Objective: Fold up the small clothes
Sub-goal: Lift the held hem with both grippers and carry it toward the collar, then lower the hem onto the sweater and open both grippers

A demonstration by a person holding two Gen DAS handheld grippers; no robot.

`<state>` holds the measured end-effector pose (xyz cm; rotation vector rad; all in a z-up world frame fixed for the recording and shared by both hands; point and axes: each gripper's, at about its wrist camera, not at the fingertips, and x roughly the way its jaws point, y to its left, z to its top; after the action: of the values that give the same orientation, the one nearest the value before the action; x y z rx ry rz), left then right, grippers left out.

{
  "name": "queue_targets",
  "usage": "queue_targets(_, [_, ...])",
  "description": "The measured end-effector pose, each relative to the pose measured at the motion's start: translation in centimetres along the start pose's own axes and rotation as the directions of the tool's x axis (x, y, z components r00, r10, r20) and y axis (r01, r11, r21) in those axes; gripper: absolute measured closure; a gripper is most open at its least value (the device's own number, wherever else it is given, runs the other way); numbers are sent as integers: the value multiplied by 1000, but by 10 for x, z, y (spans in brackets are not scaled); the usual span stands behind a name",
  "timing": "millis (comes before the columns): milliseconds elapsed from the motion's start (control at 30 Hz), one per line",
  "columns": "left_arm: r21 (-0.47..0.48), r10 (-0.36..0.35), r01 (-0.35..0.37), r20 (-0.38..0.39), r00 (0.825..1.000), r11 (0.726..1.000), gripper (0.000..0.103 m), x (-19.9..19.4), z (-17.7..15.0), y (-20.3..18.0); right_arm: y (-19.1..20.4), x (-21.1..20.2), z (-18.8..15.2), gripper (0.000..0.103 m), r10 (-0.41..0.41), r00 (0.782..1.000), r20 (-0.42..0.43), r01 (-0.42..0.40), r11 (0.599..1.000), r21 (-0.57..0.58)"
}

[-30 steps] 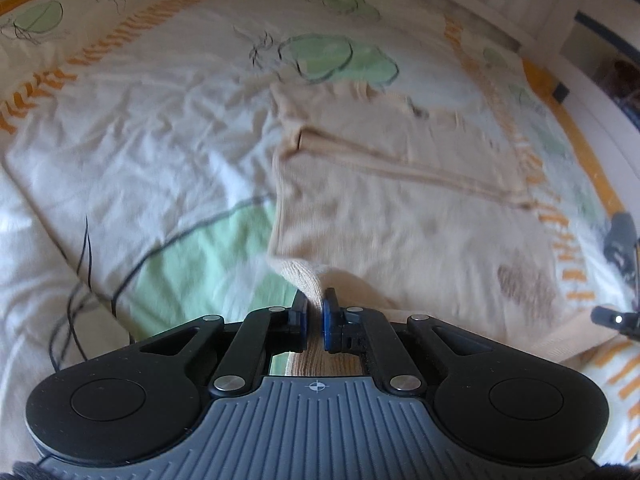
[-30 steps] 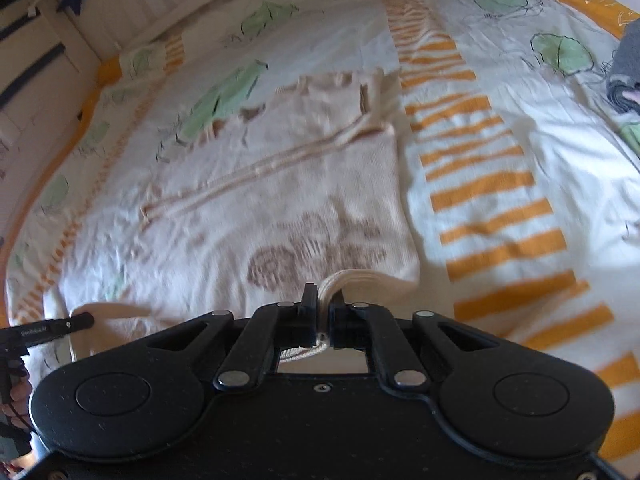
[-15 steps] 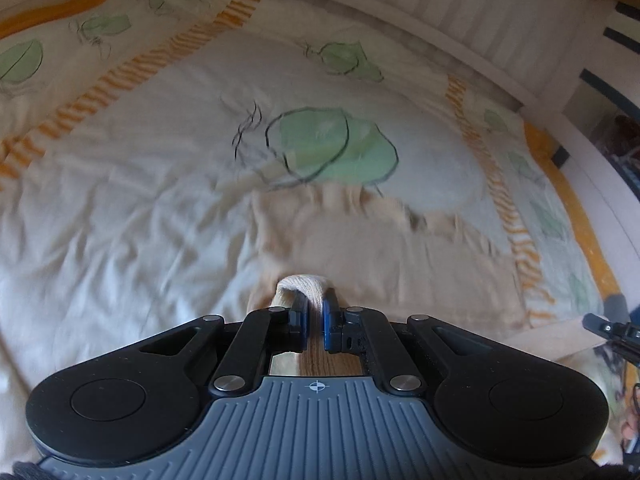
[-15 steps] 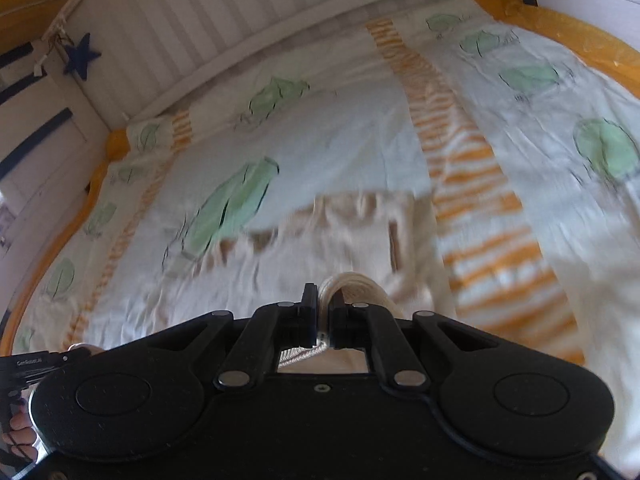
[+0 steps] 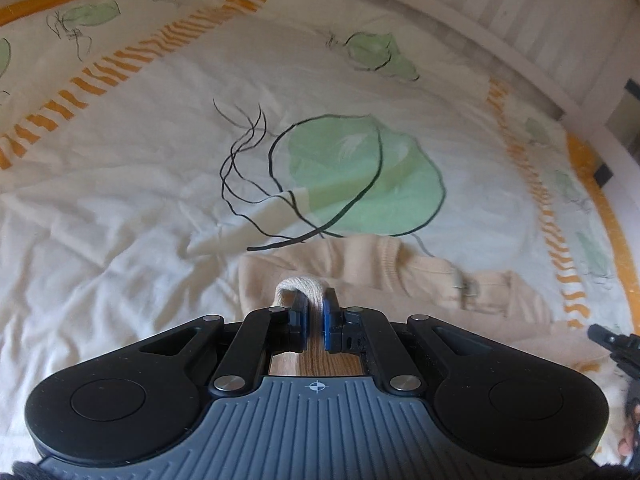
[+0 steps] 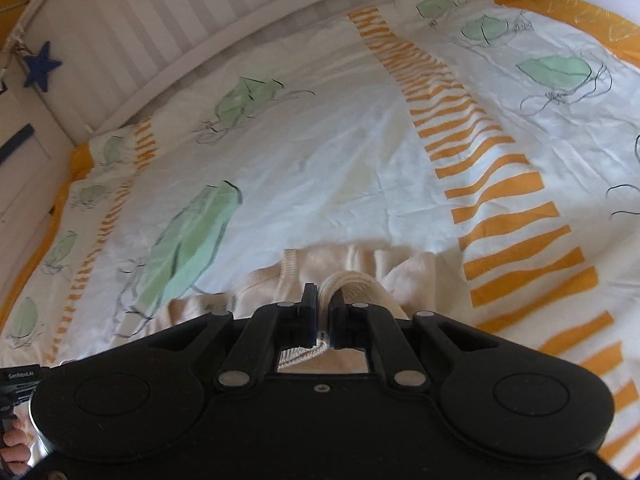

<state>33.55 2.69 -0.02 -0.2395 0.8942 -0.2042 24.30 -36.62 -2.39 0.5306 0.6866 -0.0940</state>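
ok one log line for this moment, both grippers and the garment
left gripper: shut on beige sweater hem | right gripper: shut on hem too | sweater: hem lifted over its body | surface: patterned bedsheet | step: fold in progress

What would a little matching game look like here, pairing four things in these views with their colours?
Things:
1. star
2. sweater
3. large leaf print
4. stripes

Colours:
a. orange
b. beige
c. dark blue
d. pale green

Pairs: 1-c, 2-b, 3-d, 4-a
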Motion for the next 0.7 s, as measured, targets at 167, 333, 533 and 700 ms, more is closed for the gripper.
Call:
queue_targets(167, [-18, 48, -49, -32, 998, 999, 92, 28, 3, 6, -12, 32, 0, 81, -54, 998, -38, 55, 998, 35])
queue_targets(333, [4, 170, -170, 61, 984, 985, 71, 27, 5, 13, -18, 37, -1, 73, -116, 993, -7, 116, 993, 18])
queue_targets(533, [83, 213, -227, 154, 965, 970, 70, -4, 7, 15, -16, 15, -1, 55, -159, 984, 79, 161, 986, -32])
queue_targets(700, [236, 198, -226, 137, 971, 945, 66, -21, -21, -5, -13, -2, -14, 55, -112, 991, 69, 114, 993, -40])
